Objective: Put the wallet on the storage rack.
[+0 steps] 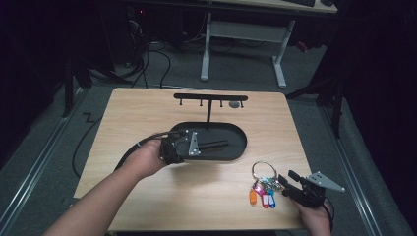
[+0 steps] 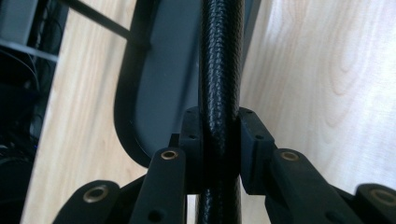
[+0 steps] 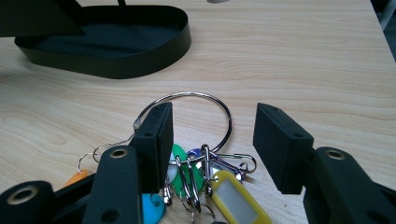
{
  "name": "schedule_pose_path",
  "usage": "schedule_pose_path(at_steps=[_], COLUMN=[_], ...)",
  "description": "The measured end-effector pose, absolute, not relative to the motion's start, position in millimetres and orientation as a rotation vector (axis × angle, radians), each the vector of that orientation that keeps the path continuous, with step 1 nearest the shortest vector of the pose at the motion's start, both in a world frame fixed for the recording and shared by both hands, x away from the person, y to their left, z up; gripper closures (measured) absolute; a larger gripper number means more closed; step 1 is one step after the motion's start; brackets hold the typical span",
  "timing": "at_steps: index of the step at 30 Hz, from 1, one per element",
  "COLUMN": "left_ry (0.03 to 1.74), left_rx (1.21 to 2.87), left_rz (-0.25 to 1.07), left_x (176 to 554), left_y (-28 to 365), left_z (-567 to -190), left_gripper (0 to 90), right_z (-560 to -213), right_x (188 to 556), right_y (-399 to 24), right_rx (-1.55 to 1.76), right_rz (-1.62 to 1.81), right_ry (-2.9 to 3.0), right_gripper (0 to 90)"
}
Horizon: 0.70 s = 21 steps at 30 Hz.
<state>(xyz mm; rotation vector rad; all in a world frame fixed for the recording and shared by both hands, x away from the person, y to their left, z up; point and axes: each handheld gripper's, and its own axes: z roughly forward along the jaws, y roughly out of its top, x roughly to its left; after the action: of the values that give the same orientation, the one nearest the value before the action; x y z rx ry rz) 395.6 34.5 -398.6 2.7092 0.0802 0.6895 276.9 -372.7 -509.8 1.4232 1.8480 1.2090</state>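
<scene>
Our left tool (image 1: pixel 184 147) sits over the left end of the black oval tray (image 1: pixel 236 147), which lies near the middle of the wooden surface (image 1: pixel 147 118). In the left gripper view its pads (image 2: pixel 250 149) are clamped on a black textured cable (image 2: pixel 220 84) that runs straight up between them, with the tray's rim and the wood behind it. From above, the cable (image 1: pixel 142 143) curves off the tool's left side toward the surface's left edge. A thin black rack (image 1: pixel 210 97) with small hooks stands just behind the tray, at the far side of the surface.

Our right tool (image 1: pixel 290 183) is at the near right corner, pointing left at the key ring (image 1: pixel 264 169), which lies flat on the wood well apart from the tray. In the right gripper view the tool (image 3: pixel 212 135) stands open: the left pad (image 3: pixel 156 140) is over the ring's left side, the right pad is off to the ring's right, and neither presses on it. We cannot tell whether the left pad touches the wire. The ring (image 3: pixel 187 116) carries coloured tags (image 3: pixel 233 198), yellow, green, blue and orange, bunched with small clips at its near side. In the high view the tags (image 1: pixel 262 196) fan out toward us, just beside the tool's tips.
</scene>
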Motion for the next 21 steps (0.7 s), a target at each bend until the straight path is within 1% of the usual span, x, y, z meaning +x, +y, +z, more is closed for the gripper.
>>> schedule_pose_path(at_steps=[7, 10, 12, 14, 18, 21], left_ry=[0.044, 0.018, 0.014, -0.015, -0.025, -0.022], left_rx=[2.693, 2.693, 2.694, 2.677, 2.636, 2.625], left_rz=[0.74, 0.796, 0.809, 0.86, 0.907, 0.918], left_x=[408, 414, 416, 421, 431, 436], left_y=[24, 18, 17, 13, 7, 5], left_z=[-401, -404, -404, -406, -413, -416], left_gripper=[74.4, 74.4, 74.4, 74.4, 74.5, 74.5], right_z=[-510, -510, -510, -509, -510, -510], right_x=[277, 277, 277, 277, 277, 277], right_y=[-374, -373, -373, -373, -373, -374], right_rx=[1.429, 1.431, 1.429, 1.419, 1.427, 1.422], right_rz=[1.211, 1.214, 1.218, 1.22, 1.226, 1.23], right_ry=[1.845, 1.847, 1.845, 1.843, 1.848, 1.847], right_gripper=[48.4, 48.4, 48.5, 48.6, 48.6, 48.6])
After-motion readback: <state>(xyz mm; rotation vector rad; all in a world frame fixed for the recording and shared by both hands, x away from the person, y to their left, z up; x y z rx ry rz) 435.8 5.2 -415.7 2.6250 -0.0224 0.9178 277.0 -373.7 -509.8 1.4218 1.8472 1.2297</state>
